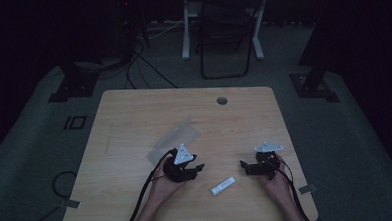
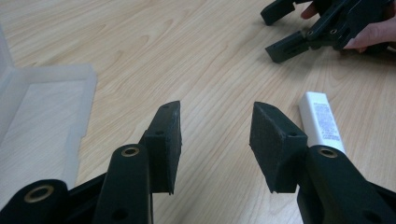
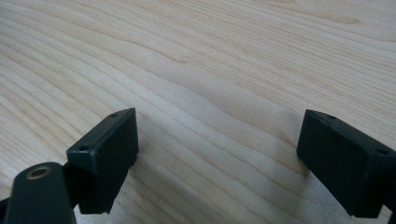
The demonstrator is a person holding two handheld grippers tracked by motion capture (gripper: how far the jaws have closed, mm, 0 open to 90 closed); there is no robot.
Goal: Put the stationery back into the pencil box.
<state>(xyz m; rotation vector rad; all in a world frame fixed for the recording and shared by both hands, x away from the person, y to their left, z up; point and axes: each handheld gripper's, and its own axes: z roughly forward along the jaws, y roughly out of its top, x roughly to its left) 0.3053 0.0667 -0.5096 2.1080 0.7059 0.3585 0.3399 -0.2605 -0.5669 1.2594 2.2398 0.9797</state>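
While a clear plastic case (image 1: 173, 140) lies flat on the wooden table (image 1: 134, 118) at the left, the left gripper (image 1: 198, 169) sits just beside it, jaws spread and empty. A small white tube (image 1: 223, 185) lies between the grippers. The right gripper (image 1: 243, 166) rests farther right, jaws apart, grasping nothing.

High view: we look down and forward over the whole table (image 1: 134, 113) from the near side. Each gripper view sits low, close to the wood. We share the white tube (image 2: 321, 120) between high and left views.
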